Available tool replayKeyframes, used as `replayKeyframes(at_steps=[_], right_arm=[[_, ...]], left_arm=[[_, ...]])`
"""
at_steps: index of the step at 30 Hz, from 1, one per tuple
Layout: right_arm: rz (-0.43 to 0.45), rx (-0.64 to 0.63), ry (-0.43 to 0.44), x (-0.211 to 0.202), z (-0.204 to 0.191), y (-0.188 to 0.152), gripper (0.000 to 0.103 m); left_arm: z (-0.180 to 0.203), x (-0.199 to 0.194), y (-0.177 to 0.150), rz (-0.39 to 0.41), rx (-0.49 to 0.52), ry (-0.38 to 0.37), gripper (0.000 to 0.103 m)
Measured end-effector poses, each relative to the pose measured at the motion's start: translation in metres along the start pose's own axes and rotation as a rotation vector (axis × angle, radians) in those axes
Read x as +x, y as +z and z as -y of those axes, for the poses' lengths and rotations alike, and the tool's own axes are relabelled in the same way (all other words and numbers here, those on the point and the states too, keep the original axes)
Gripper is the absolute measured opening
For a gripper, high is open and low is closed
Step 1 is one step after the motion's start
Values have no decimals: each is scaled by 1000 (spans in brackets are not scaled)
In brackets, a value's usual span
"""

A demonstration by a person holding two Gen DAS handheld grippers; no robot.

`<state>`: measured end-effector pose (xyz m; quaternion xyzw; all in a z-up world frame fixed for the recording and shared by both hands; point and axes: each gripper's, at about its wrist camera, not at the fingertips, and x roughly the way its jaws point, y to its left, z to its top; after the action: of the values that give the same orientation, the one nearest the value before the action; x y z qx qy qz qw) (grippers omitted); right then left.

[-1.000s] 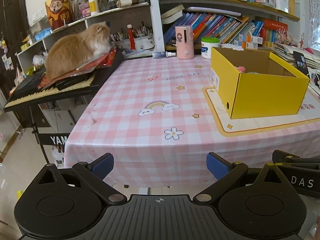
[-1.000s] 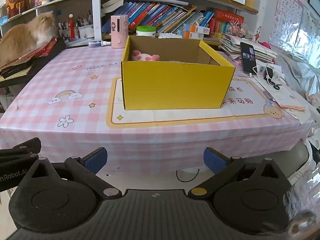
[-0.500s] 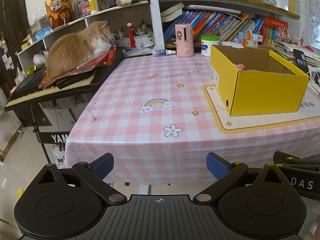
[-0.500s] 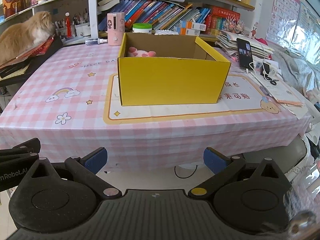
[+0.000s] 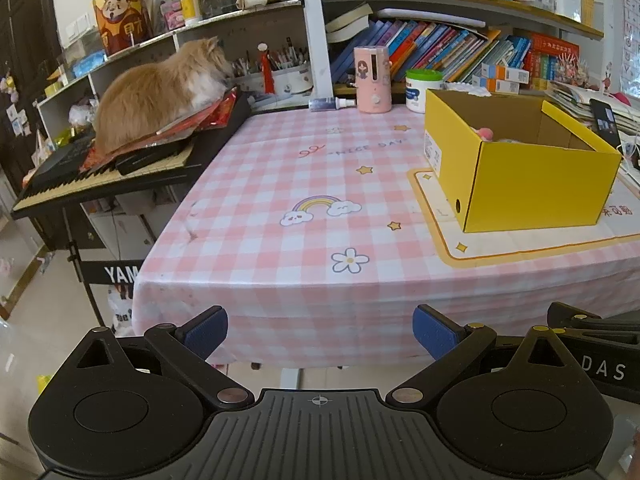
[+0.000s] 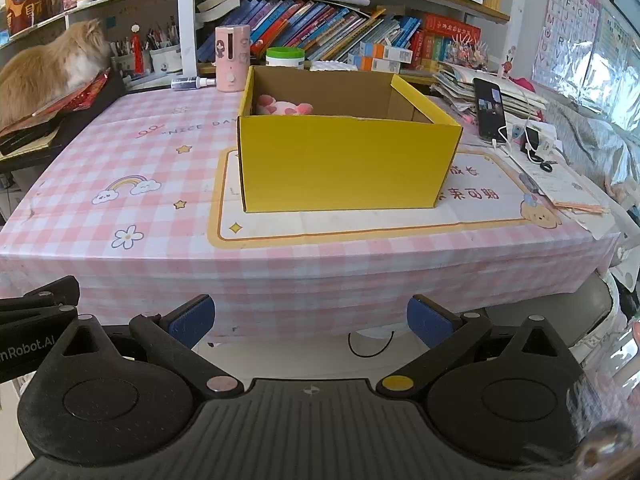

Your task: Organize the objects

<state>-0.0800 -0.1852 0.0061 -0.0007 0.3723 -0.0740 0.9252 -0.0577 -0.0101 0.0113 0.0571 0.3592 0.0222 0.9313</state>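
Observation:
An open yellow cardboard box (image 6: 344,160) stands on a cream mat on the pink checked table (image 6: 120,152); it also shows in the left wrist view (image 5: 528,184). A pink plush toy (image 6: 282,107) lies inside at its back left. My left gripper (image 5: 320,330) is open and empty, held off the table's front edge. My right gripper (image 6: 308,320) is open and empty, also in front of the table edge, facing the box.
An orange cat (image 5: 160,88) sits on a keyboard (image 5: 100,176) left of the table. A pink dispenser (image 6: 232,58), a white jar (image 6: 286,58) and a small bottle (image 6: 192,82) stand at the back. A phone (image 6: 488,108), cables and papers lie at the right.
Both grippers have drawn back from the table, so the box and table look farther away. Both stay open and empty. The cat has turned its head toward the shelf.

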Motion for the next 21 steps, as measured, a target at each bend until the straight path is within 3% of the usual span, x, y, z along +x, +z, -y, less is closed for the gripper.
replayKeyframes(at_steps=[21], right_arm=[[-9, 4, -10, 1, -2, 2, 103]], left_arm=[[0, 3, 1, -15, 0, -4, 100]])
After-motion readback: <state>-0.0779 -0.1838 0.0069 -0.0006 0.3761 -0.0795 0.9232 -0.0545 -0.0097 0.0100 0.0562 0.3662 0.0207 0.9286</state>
